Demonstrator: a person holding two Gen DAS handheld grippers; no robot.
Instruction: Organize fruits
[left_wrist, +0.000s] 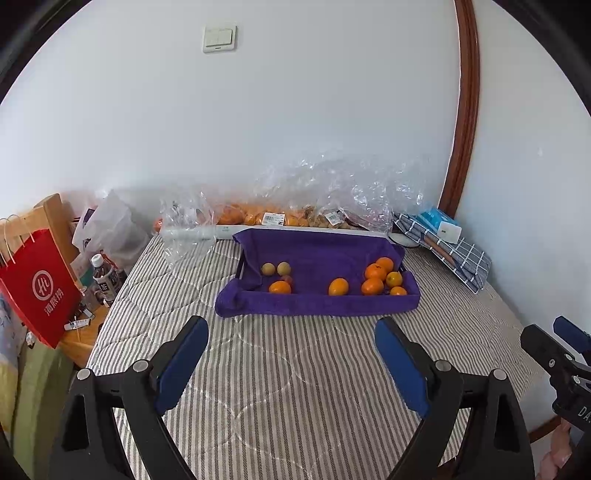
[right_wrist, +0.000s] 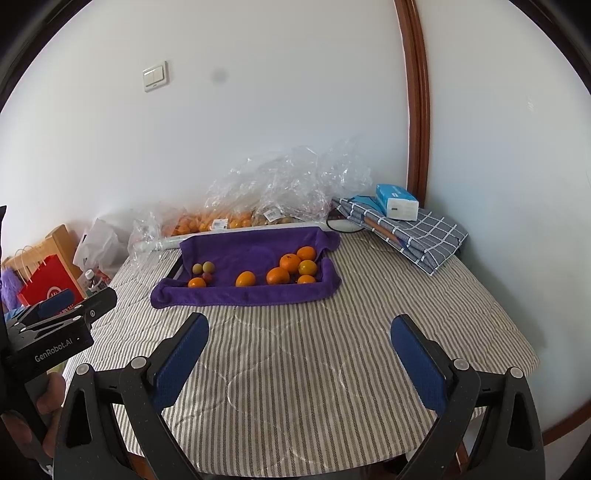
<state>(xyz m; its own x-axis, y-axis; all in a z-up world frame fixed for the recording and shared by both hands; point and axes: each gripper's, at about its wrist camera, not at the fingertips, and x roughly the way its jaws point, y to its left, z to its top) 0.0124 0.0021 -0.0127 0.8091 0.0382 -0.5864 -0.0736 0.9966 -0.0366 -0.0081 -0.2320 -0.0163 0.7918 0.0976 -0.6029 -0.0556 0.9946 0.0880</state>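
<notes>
A tray lined with a purple towel (left_wrist: 317, 302) (right_wrist: 243, 295) sits on the striped table. Several oranges (left_wrist: 380, 278) (right_wrist: 293, 267) are clustered at its right end. One orange (left_wrist: 338, 287) (right_wrist: 245, 279) lies mid-tray and another (left_wrist: 279, 287) (right_wrist: 196, 283) at the left. Two small yellow-green fruits (left_wrist: 276, 268) (right_wrist: 204, 267) and a small red one (right_wrist: 207, 276) lie at the left. My left gripper (left_wrist: 291, 336) is open and empty, short of the tray. My right gripper (right_wrist: 299, 332) is open and empty, also short of the tray.
Clear plastic bags of oranges and nuts (left_wrist: 295, 214) (right_wrist: 258, 210) lie against the wall behind the tray. A folded checked cloth with a tissue box (left_wrist: 447, 240) (right_wrist: 402, 221) is at the back right. A red paper bag (left_wrist: 37, 288) and bottles (left_wrist: 105, 277) stand left, off the table.
</notes>
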